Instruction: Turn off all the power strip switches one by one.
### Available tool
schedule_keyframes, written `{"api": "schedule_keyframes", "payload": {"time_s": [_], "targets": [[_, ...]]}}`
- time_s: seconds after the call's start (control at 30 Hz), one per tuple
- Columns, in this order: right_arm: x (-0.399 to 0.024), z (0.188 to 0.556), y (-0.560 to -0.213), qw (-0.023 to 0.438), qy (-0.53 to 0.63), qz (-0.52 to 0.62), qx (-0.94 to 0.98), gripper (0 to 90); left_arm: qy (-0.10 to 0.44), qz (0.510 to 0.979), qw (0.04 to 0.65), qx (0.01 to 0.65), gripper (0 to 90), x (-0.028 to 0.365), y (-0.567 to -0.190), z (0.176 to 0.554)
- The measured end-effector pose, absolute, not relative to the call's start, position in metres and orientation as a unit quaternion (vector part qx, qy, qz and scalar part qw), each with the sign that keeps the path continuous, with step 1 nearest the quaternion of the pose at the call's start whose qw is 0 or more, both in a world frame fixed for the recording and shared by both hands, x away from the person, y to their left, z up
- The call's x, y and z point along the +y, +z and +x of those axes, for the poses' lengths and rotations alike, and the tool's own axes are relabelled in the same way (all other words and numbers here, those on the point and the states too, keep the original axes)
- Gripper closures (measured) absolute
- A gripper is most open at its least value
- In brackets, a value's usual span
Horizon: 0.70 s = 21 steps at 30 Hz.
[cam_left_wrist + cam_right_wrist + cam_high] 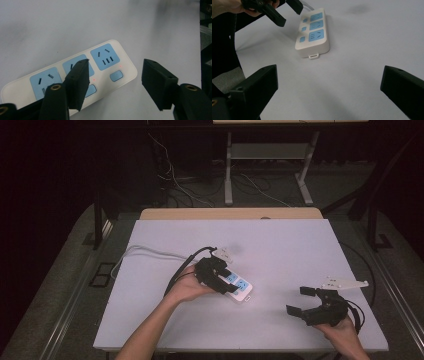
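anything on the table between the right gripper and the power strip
Nothing: bare white table separates the right gripper from the power strip, clearest in the right gripper view.

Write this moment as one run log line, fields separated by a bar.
left gripper: open, over power strip, no contact seen | right gripper: open, empty, apart | power strip: flat on table

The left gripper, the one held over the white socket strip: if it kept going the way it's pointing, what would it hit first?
Most likely the power strip: the left gripper points down at its blue sockets, jaws apart above it.
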State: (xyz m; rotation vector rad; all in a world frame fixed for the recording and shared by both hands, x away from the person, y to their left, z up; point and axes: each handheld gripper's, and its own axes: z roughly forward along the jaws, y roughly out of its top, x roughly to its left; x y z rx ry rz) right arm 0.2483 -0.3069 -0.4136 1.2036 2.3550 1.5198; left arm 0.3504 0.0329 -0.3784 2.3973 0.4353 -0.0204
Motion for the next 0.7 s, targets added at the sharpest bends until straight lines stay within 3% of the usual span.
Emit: {"api": "schedule_keyframes", "payload": {"time_s": [0.7], "targets": [[-0.307, 0.249, -0.415, 0.046, 0.493, 0.392, 0.775, 1.0, -0.014, 0.935, 0.321, 0.148, 80.1, 0.023, -0.393, 0.355]]}}
